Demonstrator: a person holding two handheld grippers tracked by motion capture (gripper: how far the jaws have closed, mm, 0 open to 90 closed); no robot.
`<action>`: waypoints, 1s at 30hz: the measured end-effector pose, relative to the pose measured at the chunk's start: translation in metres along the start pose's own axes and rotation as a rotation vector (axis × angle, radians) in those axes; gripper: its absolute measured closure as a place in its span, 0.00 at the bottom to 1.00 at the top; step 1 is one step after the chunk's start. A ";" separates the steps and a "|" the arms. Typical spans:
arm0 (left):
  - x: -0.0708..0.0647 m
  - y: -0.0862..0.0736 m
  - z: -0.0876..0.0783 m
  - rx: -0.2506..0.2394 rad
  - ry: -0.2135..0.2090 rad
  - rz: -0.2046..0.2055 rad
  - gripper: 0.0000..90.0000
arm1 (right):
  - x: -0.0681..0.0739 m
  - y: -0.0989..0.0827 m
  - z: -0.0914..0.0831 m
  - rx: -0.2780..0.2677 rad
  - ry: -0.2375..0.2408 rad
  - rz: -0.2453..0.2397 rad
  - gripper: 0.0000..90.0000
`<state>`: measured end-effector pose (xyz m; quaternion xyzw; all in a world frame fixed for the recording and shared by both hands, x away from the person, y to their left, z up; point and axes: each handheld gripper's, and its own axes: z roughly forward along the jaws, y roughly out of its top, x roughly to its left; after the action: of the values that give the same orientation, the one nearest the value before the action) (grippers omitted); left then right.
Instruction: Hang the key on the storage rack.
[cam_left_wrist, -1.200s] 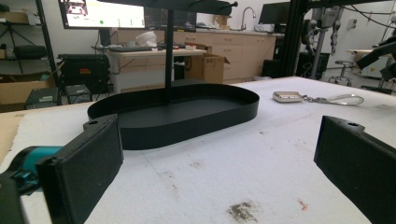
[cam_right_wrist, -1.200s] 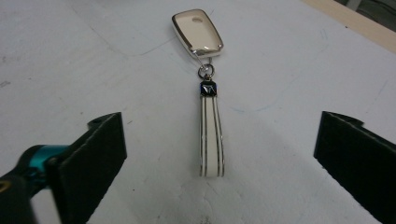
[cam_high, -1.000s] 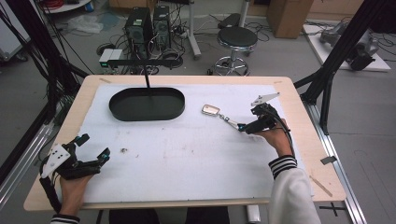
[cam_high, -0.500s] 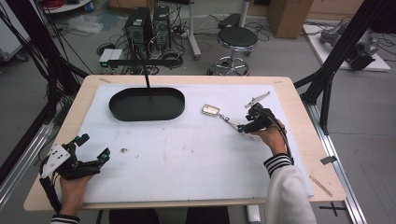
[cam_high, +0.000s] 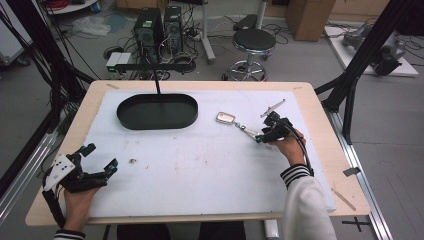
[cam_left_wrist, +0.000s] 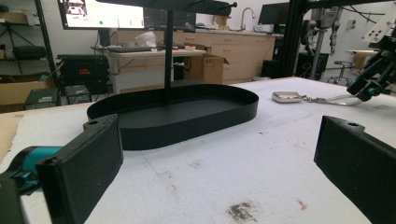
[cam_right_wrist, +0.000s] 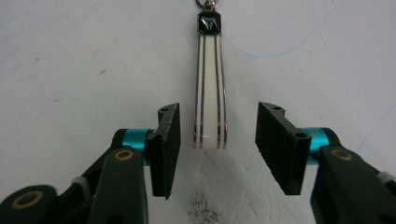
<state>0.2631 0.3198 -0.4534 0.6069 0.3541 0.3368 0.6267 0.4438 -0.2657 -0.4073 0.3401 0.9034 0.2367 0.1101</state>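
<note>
White padding covers the table (cam_high: 200, 165), and on it we have the keychain (cam_high: 239, 125) lying to the right of the black oval tray (cam_high: 157, 111). Our right gripper (cam_right_wrist: 218, 140) has been closing its jaws around the keychain's strap end, pads not yet touching. Our left gripper (cam_high: 100, 160) rests at the near left corner, jaws wide apart.

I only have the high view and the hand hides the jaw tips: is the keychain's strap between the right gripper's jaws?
Observer: Yes. The white strap lies centred between the pads of the right gripper, which have just been closing; gaps remain on both sides.
Operator: Is the left gripper holding anything?
Observer: No. The left gripper stands wide open, only white mat between its jaws, facing the black tray.
</note>
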 end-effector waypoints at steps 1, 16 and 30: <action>0.000 0.000 0.000 0.000 0.000 -0.001 0.02 | 0.000 0.000 0.001 0.005 0.007 0.002 0.60; 0.000 0.000 0.000 0.000 -0.003 0.000 0.02 | 0.001 0.001 0.006 0.014 0.018 0.004 0.76; 0.000 0.000 0.000 0.000 -0.004 -0.001 0.02 | 0.006 0.004 0.006 0.029 -0.020 -0.016 0.82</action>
<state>0.2632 0.3203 -0.4533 0.6075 0.3529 0.3353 0.6277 0.4441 -0.2569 -0.4106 0.3367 0.9083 0.2192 0.1162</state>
